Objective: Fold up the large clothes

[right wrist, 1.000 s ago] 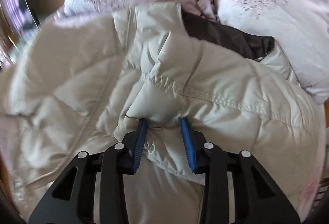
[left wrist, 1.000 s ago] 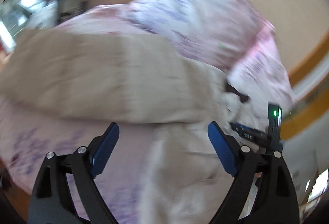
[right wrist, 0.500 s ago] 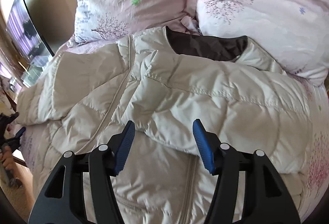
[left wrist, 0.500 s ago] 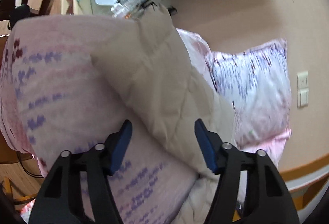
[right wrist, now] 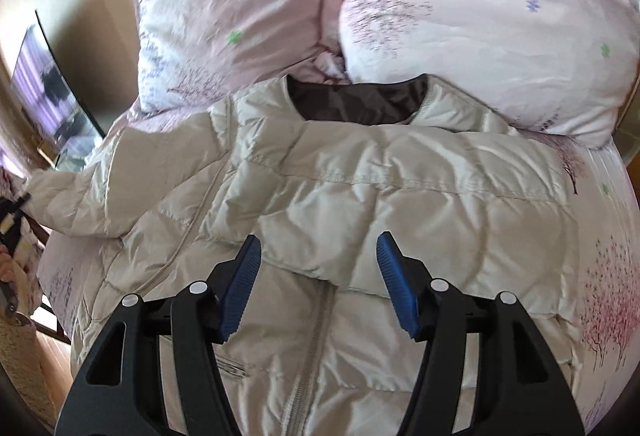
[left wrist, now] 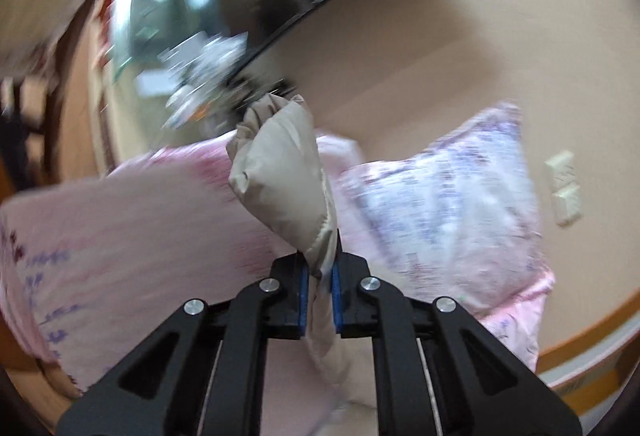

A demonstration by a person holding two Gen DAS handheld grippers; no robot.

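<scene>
A sleeve is pinched by the left tongs; right tongs, spread, are held above the jacket (slippery): padding could slide free.

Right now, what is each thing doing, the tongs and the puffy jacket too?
Left tongs: shut on the jacket sleeve.
Right tongs: open, above the jacket, holding nothing.
Jacket: spread on the bed, one sleeve folded across its front.
Pillows: lying behind the jacket's collar.
</scene>
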